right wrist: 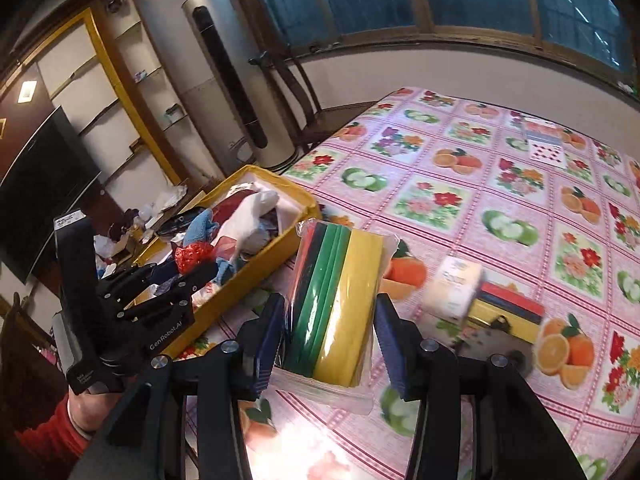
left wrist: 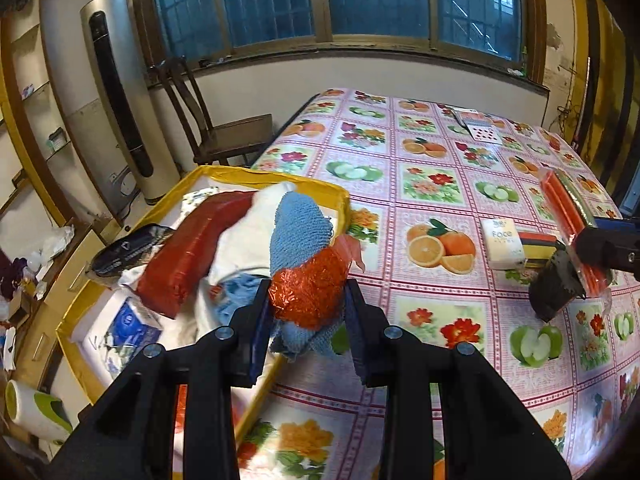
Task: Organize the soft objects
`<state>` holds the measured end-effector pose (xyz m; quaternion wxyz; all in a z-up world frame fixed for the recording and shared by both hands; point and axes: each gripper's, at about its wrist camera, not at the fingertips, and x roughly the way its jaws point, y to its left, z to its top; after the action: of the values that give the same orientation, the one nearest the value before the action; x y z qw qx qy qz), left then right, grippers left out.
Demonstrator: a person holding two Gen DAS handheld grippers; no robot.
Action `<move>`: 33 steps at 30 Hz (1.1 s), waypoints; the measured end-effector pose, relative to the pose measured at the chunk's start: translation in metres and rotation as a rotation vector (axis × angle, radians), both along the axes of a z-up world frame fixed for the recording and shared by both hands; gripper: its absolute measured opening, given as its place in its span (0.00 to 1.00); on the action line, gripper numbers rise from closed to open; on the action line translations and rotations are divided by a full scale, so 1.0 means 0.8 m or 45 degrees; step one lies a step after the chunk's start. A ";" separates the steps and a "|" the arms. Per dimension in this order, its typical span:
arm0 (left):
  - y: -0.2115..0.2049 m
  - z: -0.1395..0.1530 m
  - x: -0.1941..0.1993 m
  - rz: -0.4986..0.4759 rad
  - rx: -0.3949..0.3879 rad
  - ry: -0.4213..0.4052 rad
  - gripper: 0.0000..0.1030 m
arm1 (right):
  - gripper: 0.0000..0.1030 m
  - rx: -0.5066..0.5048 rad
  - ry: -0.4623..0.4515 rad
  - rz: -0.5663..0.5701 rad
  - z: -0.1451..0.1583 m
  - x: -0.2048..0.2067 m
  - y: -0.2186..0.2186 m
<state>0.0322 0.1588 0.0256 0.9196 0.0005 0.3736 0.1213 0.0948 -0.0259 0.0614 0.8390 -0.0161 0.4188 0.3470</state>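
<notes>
My left gripper (left wrist: 308,312) is shut on a bundle of blue terry cloth (left wrist: 298,232) and a red mesh scrubber (left wrist: 308,292), held above the near right corner of the yellow box (left wrist: 320,188). The box holds a red pack (left wrist: 188,256), white and blue cloths and a dark pouch. In the right wrist view, my right gripper (right wrist: 330,328) is shut on a plastic-wrapped sponge pack (right wrist: 340,304) with green, yellow and red layers, raised over the table right of the yellow box (right wrist: 256,276). The left gripper (right wrist: 188,272) shows there over the box.
A white tissue pack (left wrist: 503,249) leans on a red, black and yellow sponge stack (left wrist: 540,246); a dark grey object (left wrist: 554,292) lies beside them. Playing cards (left wrist: 482,130) lie at the far side. A wooden chair (left wrist: 224,136) stands behind the box.
</notes>
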 end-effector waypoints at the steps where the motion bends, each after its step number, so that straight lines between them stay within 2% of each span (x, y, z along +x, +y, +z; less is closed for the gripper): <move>1: 0.010 0.000 -0.002 0.018 -0.001 -0.005 0.31 | 0.46 -0.002 0.003 0.021 -0.001 0.001 0.018; 7: 0.066 -0.009 -0.007 0.123 -0.005 -0.008 0.31 | 0.46 -0.009 0.030 0.141 -0.013 0.011 0.120; 12: 0.119 -0.023 -0.008 0.216 -0.089 0.025 0.31 | 0.46 -0.041 0.061 0.235 -0.035 0.010 0.204; 15: 0.148 -0.034 -0.009 0.251 -0.176 0.064 0.31 | 0.46 -0.064 0.096 0.271 -0.053 0.008 0.240; 22: 0.184 -0.048 -0.019 0.306 -0.252 0.102 0.31 | 0.47 -0.106 0.167 0.309 -0.092 0.001 0.282; 25: 0.190 -0.051 -0.021 0.321 -0.253 0.107 0.31 | 0.47 -0.068 0.213 0.315 -0.101 0.002 0.280; 27: 0.193 -0.052 -0.022 0.325 -0.293 0.110 0.33 | 0.49 -0.028 0.218 0.306 -0.097 0.002 0.272; 29: 0.198 -0.051 -0.025 0.355 -0.326 0.107 0.46 | 0.51 -0.012 0.190 0.289 -0.088 -0.001 0.261; 30: 0.200 -0.049 -0.027 0.367 -0.333 0.108 0.63 | 0.54 0.003 0.178 0.284 -0.082 -0.003 0.252; 31: 0.201 -0.047 -0.028 0.376 -0.338 0.106 0.73 | 0.57 0.019 0.171 0.278 -0.075 -0.006 0.244; 33: 0.198 -0.040 -0.034 0.388 -0.347 0.079 0.73 | 0.62 0.050 0.150 0.267 -0.063 -0.010 0.224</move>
<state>0.0050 0.3171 -0.0067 0.8702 -0.1768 0.4105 0.2072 0.0869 0.1536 0.0109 0.7722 -0.0231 0.4566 0.4412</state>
